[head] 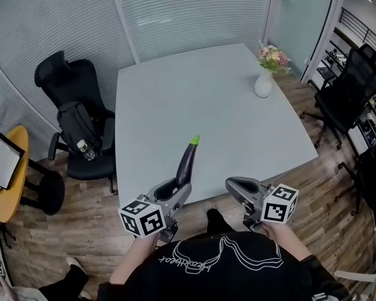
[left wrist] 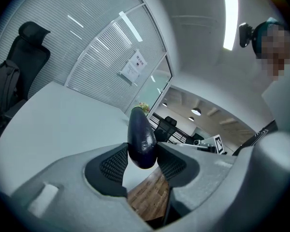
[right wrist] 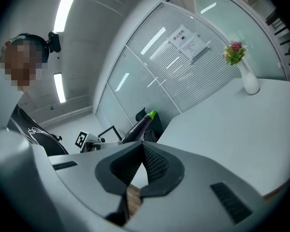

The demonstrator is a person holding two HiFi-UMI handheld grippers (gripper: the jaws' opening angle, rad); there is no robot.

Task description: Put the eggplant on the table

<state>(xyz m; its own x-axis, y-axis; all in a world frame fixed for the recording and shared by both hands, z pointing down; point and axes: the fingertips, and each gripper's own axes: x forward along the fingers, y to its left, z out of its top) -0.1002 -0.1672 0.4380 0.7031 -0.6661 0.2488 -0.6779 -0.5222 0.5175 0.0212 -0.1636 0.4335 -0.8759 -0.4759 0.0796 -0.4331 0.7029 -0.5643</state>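
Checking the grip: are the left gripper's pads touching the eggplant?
Touching. The left gripper view shows the left gripper with both pads pressed against the eggplant.

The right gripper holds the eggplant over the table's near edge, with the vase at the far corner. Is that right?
No: the left gripper holds the eggplant, as the left gripper view shows; the right gripper is shut and empty. The table edge and vase are as stated.

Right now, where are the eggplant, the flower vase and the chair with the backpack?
Eggplant (head: 185,163): head view, its purple middle.
Flower vase (head: 264,85): head view, its white belly.
Chair with the backpack (head: 72,83): head view, its backrest.
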